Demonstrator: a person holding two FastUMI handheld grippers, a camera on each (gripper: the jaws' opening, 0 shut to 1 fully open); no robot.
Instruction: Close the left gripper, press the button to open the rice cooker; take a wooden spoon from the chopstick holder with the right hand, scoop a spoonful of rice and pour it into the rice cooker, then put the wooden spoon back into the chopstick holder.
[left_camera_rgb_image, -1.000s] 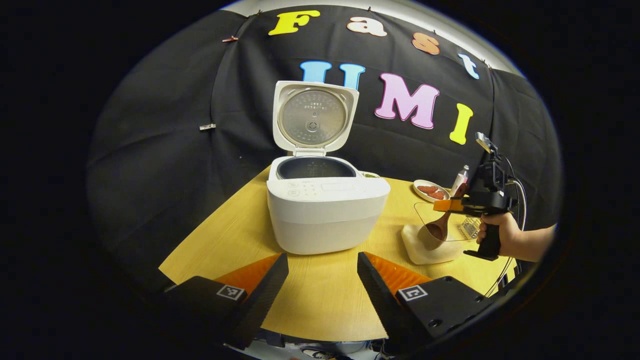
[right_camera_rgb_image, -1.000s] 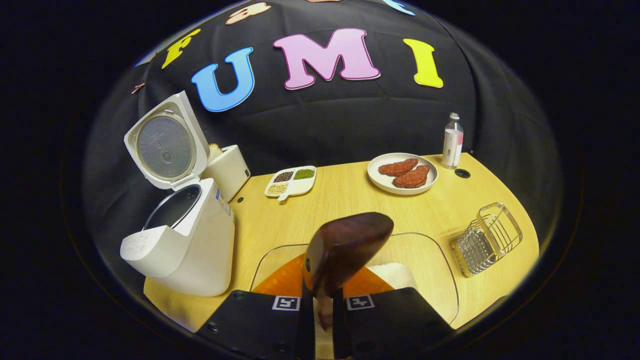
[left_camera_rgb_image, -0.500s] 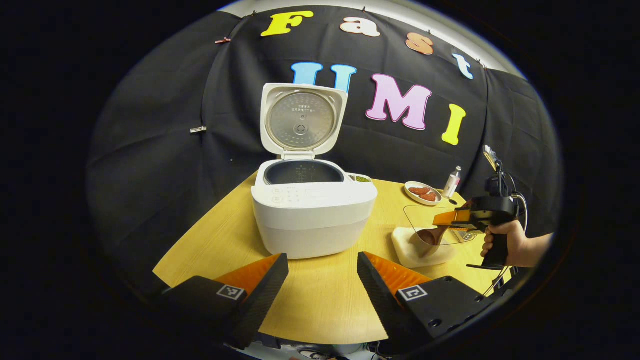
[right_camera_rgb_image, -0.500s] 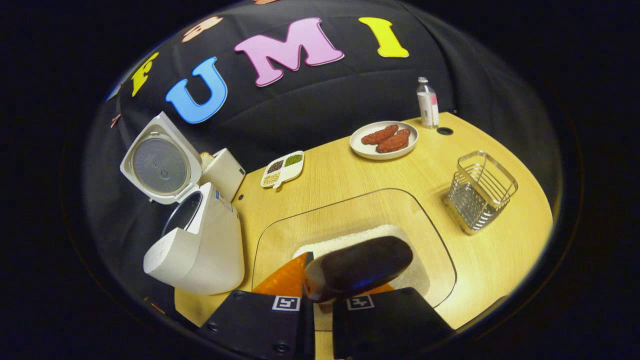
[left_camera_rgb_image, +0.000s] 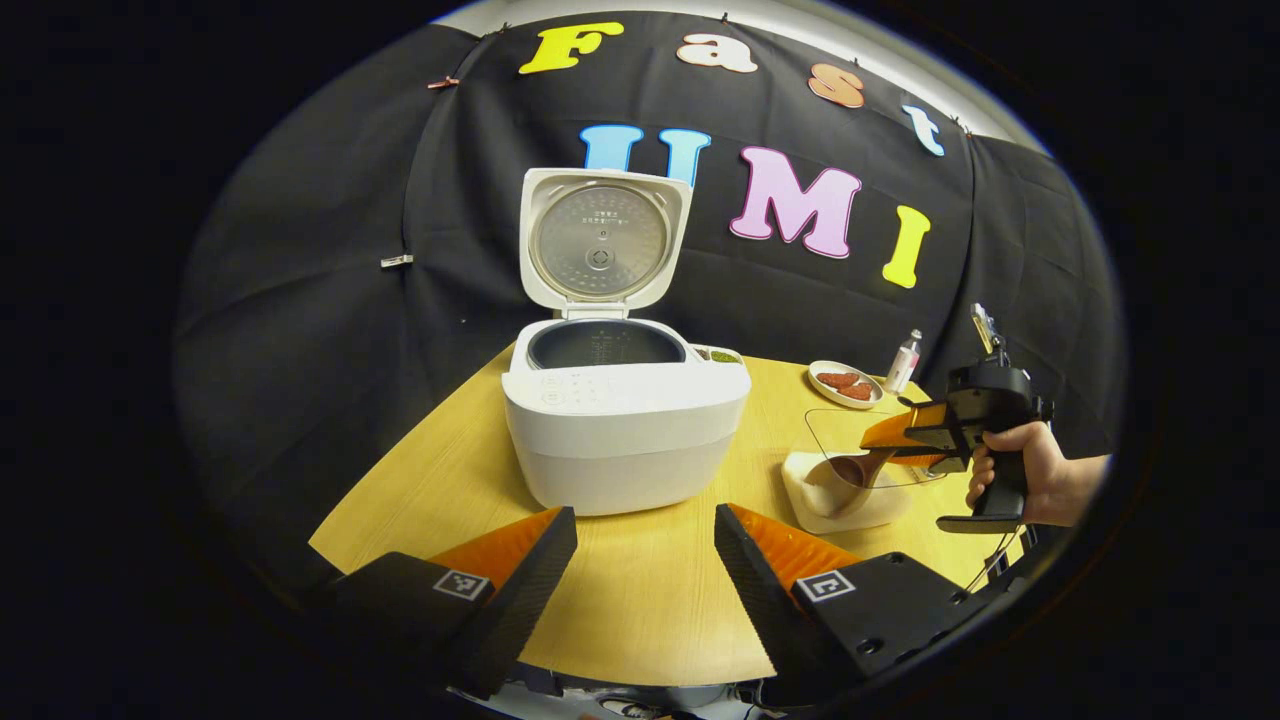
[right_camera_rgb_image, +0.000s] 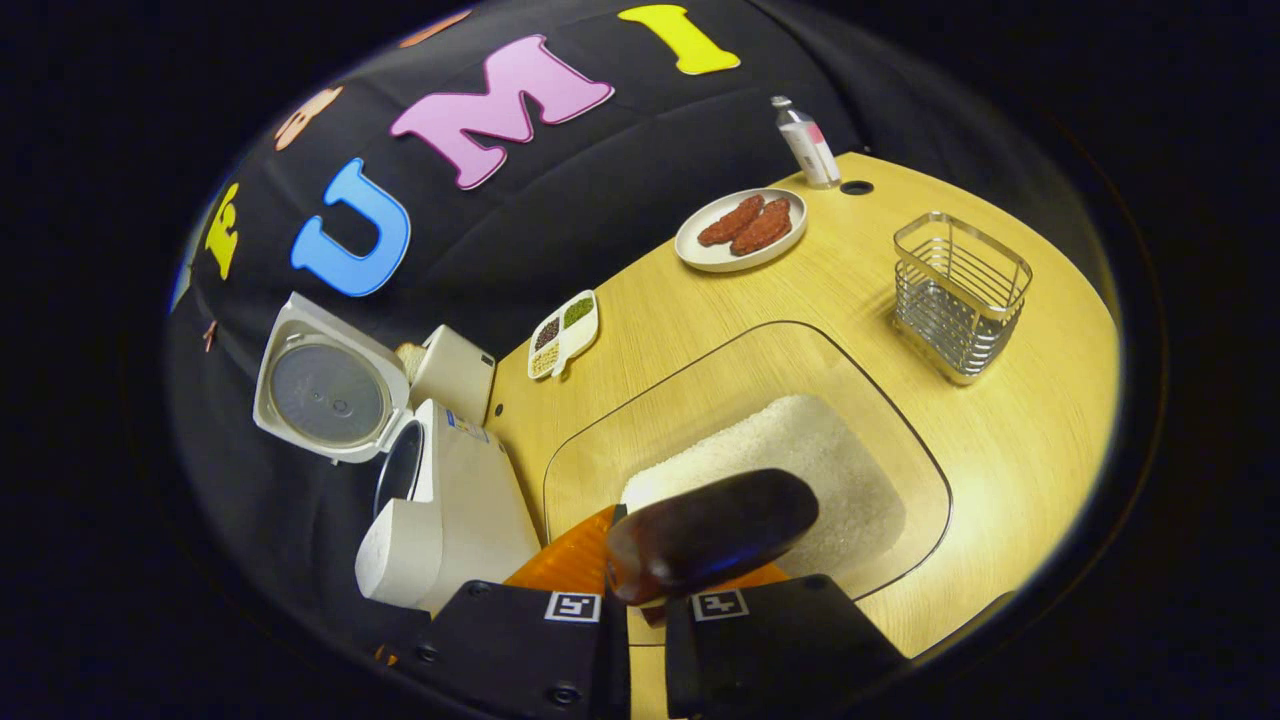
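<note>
The white rice cooker (left_camera_rgb_image: 625, 430) stands on the table with its lid (left_camera_rgb_image: 600, 240) raised and its dark inner pot showing. My left gripper (left_camera_rgb_image: 645, 545) is open in front of it, holding nothing. My right gripper (right_camera_rgb_image: 645, 600) is shut on the dark wooden spoon (right_camera_rgb_image: 710, 535), whose bowl hangs over the white rice (right_camera_rgb_image: 790, 480) in the clear container (right_camera_rgb_image: 900, 440). In the left gripper view a hand holds the right gripper (left_camera_rgb_image: 905, 435) with the spoon (left_camera_rgb_image: 850, 470) dipped into the container. The wire chopstick holder (right_camera_rgb_image: 958, 295) stands at the right.
A plate of red-brown food (right_camera_rgb_image: 740, 228) and a small bottle (right_camera_rgb_image: 808, 145) sit at the table's far side. A divided dish of beans (right_camera_rgb_image: 562, 334) and a white box (right_camera_rgb_image: 455, 372) lie behind the cooker (right_camera_rgb_image: 450, 520).
My right gripper has tipped downward and rolled, bringing the spoon lower over the rice. My left gripper has drawn back a little from the cooker.
</note>
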